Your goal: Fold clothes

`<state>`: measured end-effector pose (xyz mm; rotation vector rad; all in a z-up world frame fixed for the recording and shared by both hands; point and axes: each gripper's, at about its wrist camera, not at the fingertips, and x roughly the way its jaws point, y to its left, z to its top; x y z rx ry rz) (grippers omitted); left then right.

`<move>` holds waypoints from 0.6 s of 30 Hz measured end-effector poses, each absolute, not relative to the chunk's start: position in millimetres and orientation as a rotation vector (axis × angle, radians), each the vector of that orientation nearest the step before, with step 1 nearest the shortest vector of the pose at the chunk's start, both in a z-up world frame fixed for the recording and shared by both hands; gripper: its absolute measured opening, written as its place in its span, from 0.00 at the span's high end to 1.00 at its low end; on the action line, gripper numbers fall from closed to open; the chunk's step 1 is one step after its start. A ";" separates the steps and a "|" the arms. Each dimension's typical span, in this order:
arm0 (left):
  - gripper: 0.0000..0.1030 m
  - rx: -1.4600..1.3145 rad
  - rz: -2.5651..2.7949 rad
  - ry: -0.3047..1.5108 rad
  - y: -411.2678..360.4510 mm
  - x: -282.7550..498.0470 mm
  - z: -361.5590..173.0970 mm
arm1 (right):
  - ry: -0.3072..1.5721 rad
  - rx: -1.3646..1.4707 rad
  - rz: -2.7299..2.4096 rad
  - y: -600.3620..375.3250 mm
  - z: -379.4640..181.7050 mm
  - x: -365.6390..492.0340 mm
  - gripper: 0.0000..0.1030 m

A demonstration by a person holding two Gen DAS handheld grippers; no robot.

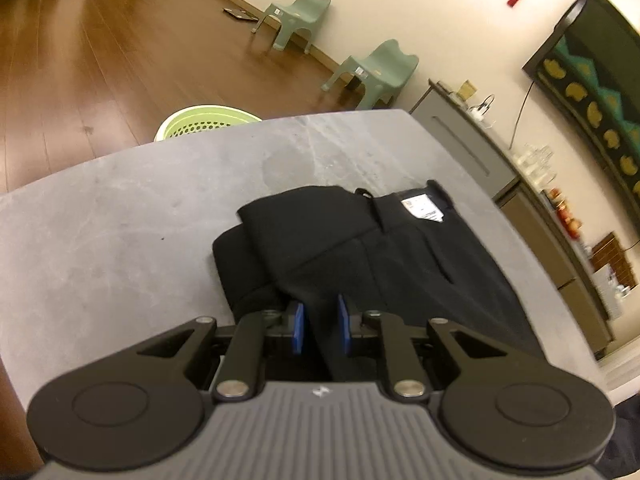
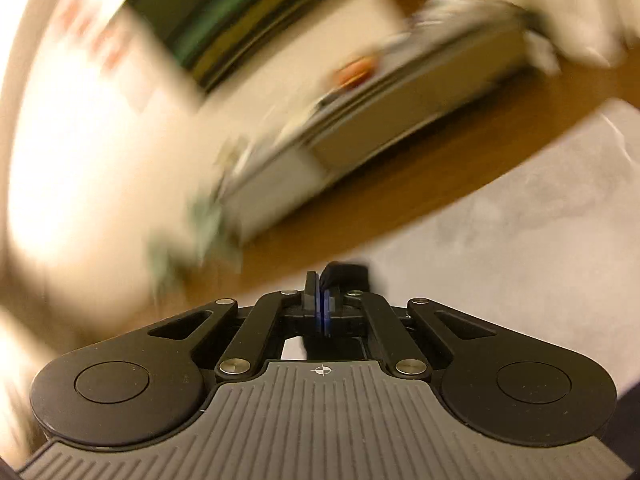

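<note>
We see the grey table (image 1: pixel 120 216) bare on every side of the folded black trousers (image 1: pixel 360 256), the only thing standing on it. Left of the trousers the top lies widest open. Beyond the trousers, past the table's far edge, a green basket (image 1: pixel 204 124) stands on the floor.

Warm, dim indoor light. Left wrist view mostly sharp; fisheye bends the tabletop (image 1: pixel 120 208) far edge and wall; soft sheen on the floor (image 1: pixel 100 40). Right wrist view heavily motion-smeared, wall (image 2: pixel 80 140) blown out bright; only the gripper body stays crisp.
</note>
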<state>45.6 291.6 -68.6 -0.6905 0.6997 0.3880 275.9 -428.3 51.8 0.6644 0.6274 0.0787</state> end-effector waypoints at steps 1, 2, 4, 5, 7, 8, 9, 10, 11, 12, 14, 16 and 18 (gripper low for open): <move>0.84 -0.681 0.391 0.704 289.8 47.6 -68.6 | 0.614 0.680 -0.047 -438.8 50.5 292.5 0.79; 0.84 -0.673 0.392 0.702 288.1 47.4 -67.6 | 0.600 0.694 -0.173 -449.3 49.2 309.1 0.67; 0.84 -0.677 0.385 0.685 287.6 43.0 -64.4 | 0.659 0.635 -0.306 -452.6 30.2 318.0 0.53; 0.84 -0.684 0.380 0.675 288.2 40.2 -62.8 | 0.686 0.629 -0.244 -448.7 18.0 312.0 0.52; 0.84 -0.698 0.370 0.651 290.2 33.9 -59.5 | 0.736 0.583 -0.077 -430.5 -9.2 288.4 0.37; 0.84 -0.703 0.364 0.638 290.5 29.6 -57.1 | 0.771 0.537 -0.004 -419.2 -24.1 274.0 0.36; 0.83 -0.704 0.358 0.623 290.2 25.7 -54.2 | 0.792 0.475 0.013 -409.1 -37.4 258.4 0.35; 0.81 -0.704 0.350 0.606 289.6 21.7 -50.6 | 0.810 0.411 0.027 -398.9 -50.7 242.7 0.32; 0.79 -0.703 0.338 0.589 288.6 18.5 -46.8 | 0.838 0.358 0.047 -388.4 -65.5 230.3 0.31; 0.75 -0.703 0.327 0.572 287.6 15.2 -43.0 | 0.853 0.331 0.066 -384.4 -75.7 221.8 0.31; 0.73 -0.693 0.293 0.542 283.5 7.3 -35.9 | 0.868 0.317 0.088 -380.1 -93.2 214.5 0.28; 0.68 -0.679 0.256 0.514 277.8 -2.2 -29.2 | 0.862 0.378 0.088 -382.3 -106.6 223.3 0.27; 0.67 -0.649 0.215 0.491 267.5 -14.4 -23.9 | 0.846 0.465 0.071 -391.0 -114.6 238.8 0.24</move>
